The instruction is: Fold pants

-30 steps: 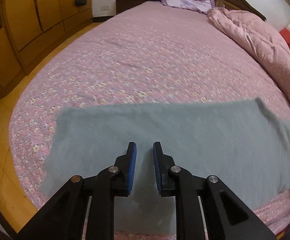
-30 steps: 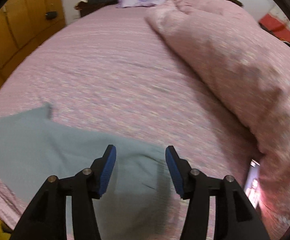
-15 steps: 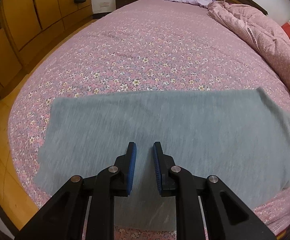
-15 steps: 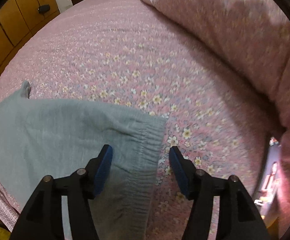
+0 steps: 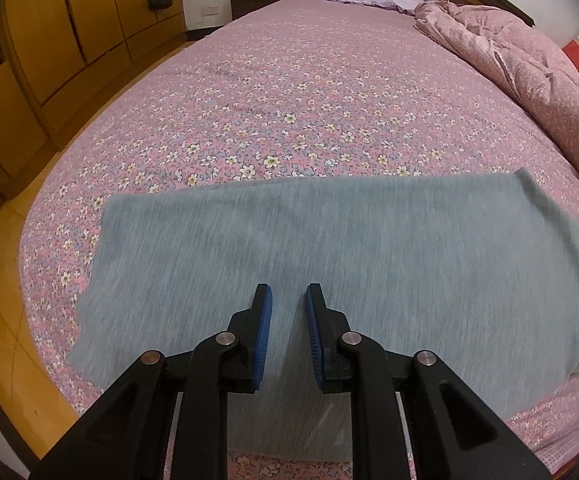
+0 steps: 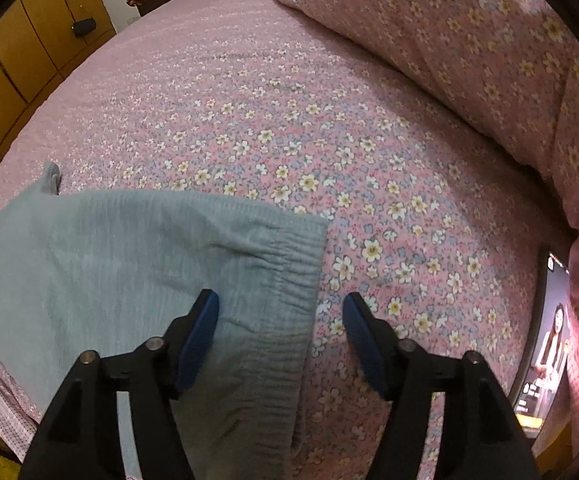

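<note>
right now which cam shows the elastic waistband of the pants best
The right wrist view: the gathered waistband of the grey pants lies sharp, just ahead of the right gripper. The left wrist view shows only that end, blurred at its right edge.

Floral pink bed (image 5: 289,80), wooden wardrobes (image 5: 69,32), wood floor (image 5: 5,320).

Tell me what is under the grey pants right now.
The grey pants lie flat on the pink floral bedsheet, which shows on all sides of them. Whatever lies directly beneath the fabric is covered; no bulge hints at anything besides the sheet.
</note>
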Motion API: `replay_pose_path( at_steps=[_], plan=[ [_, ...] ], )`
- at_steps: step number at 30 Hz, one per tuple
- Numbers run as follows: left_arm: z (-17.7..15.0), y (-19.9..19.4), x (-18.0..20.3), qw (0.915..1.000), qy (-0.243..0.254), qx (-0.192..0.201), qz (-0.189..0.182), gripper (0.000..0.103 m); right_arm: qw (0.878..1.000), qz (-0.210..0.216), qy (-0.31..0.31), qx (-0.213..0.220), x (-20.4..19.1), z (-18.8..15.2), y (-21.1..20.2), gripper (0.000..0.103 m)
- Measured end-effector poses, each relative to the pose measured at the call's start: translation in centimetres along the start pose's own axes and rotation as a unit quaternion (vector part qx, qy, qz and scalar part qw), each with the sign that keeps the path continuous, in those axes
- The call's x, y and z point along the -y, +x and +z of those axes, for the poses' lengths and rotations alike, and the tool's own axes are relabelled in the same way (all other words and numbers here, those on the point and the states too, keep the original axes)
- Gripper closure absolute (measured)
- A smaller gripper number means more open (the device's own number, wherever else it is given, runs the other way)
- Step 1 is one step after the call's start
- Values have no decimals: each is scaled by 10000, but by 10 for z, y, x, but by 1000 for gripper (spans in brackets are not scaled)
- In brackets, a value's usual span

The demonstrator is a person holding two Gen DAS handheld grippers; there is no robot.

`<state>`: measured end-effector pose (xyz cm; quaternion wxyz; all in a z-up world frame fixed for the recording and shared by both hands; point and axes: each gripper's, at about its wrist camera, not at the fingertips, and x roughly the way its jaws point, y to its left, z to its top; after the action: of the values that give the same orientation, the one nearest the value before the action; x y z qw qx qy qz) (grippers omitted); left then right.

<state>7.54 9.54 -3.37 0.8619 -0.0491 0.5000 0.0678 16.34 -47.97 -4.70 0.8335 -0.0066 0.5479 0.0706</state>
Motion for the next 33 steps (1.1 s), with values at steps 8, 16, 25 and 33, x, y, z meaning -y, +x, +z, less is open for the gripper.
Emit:
replay_pose_path(
  at_steps=[8, 16, 25, 33],
  plan=[
    [-1, -2, -2, 10000, -15, -24, 7, 92, 9958, -548, -717, 126, -6, 5, -37, 82],
    [-1, -1, 2, 9999, 105, -7, 96, 92, 9946, -684, -778, 75, -15, -5, -18, 75],
    [-1, 2, 2, 9999, 43, -2, 120, 92, 9984, 88, 531, 188, 15, -38, -55, 56],
    [-5, -5, 2, 10000, -37, -12, 43, 92, 9878, 900, 1261, -142, 1, -88, -60, 49]
  ],
)
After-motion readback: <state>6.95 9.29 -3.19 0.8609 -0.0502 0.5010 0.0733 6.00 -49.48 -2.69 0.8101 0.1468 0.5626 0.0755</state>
